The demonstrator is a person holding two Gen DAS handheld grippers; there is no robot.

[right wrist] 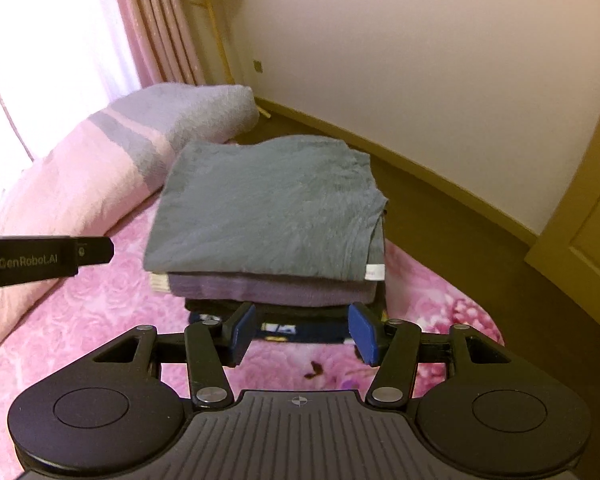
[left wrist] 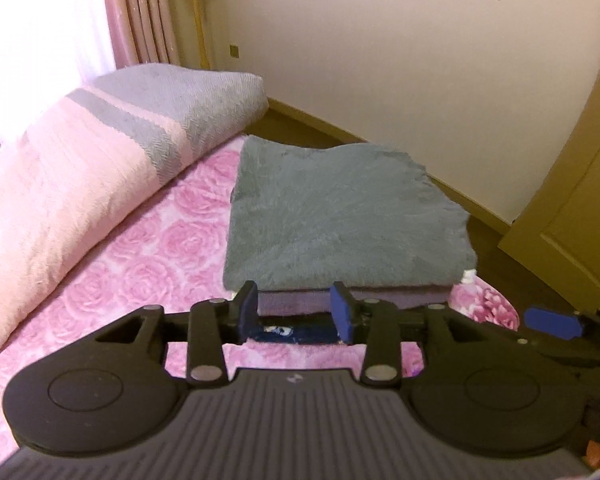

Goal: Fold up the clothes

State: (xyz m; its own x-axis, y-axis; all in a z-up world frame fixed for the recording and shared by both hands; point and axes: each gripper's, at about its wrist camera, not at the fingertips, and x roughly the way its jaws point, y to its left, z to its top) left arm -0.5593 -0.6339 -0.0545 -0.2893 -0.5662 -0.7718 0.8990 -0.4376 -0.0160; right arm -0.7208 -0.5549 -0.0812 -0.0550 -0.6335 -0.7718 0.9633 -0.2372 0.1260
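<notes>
A stack of folded clothes sits near the corner of the bed. On top lies a grey-green fuzzy garment [left wrist: 340,208] [right wrist: 268,208], folded flat, with a white tag at its near right corner. Under it are a purple garment [right wrist: 272,290] [left wrist: 340,300] and dark navy printed pieces [right wrist: 284,326] [left wrist: 288,330]. My left gripper [left wrist: 296,312] is open just in front of the stack's near edge, with nothing between its blue pads. My right gripper [right wrist: 304,334] is open too, level with the lower layers. The right gripper's blue pad [left wrist: 552,322] shows at the right of the left wrist view.
The bed has a pink rose-print cover [left wrist: 140,264] [right wrist: 100,320]. A pink and grey striped rolled quilt [left wrist: 80,168] [right wrist: 100,152] lies along the left. Pink curtains [left wrist: 140,12], a cream wall, dark floor [right wrist: 460,216] and a door [left wrist: 572,200] surround the bed corner.
</notes>
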